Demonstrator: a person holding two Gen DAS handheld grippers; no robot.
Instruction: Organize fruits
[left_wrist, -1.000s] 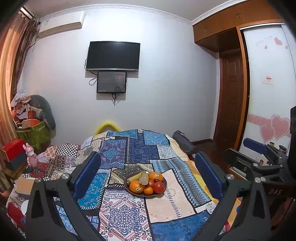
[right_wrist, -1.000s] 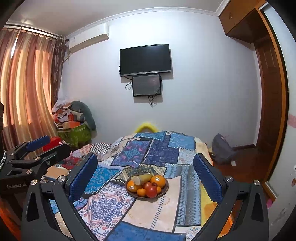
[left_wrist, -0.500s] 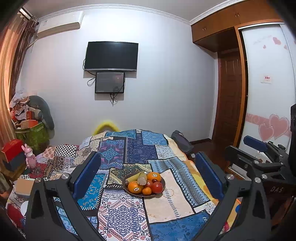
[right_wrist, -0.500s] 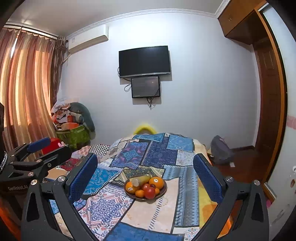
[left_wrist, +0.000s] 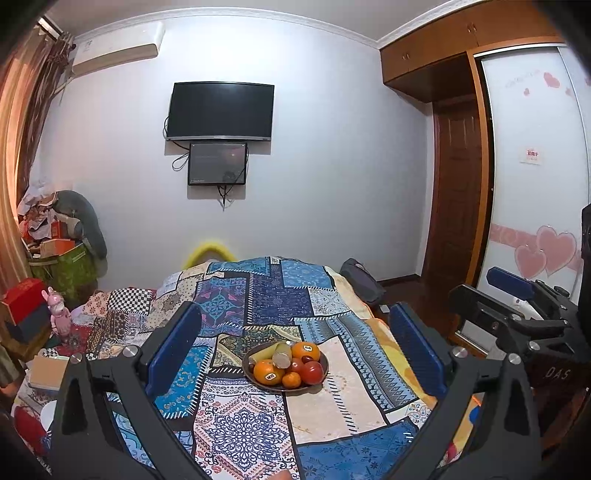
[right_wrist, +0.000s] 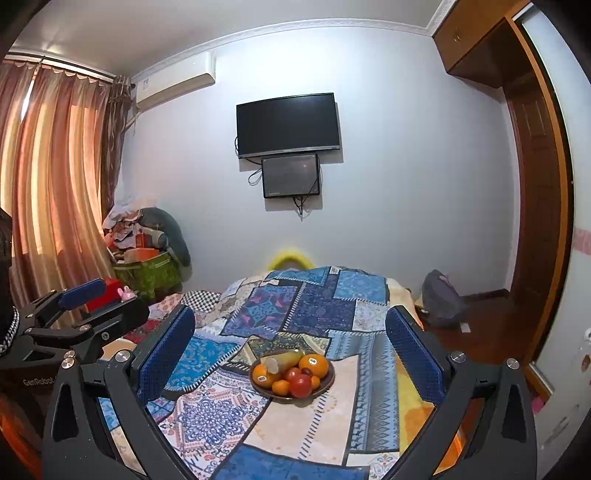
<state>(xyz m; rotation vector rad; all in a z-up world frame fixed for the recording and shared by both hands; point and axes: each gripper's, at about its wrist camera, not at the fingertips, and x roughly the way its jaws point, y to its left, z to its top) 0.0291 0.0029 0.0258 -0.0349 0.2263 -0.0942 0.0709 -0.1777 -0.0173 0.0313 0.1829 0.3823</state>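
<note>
While both tools gape empty, piled fruit (left_wrist: 291, 363) hides the bowl (left_wrist: 325, 363) (rim only).

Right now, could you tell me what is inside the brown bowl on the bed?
The bowl holds oranges, a red apple and a yellowish cut-ended fruit, all piled. Anything beneath the pile is hidden.

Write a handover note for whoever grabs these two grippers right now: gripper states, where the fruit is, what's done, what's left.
Left hand-held gripper: open, empty, held back from the bed.
Right hand-held gripper: open, empty, alongside it.
Fruit: all piled in the brown bowl on the patchwork quilt, including oranges, a red apple and a banana.
Done: nothing visibly sorted; no fruit lies outside the bowl.
Left: approach the bowl and start organizing, probably from the near, top fruit.
</note>
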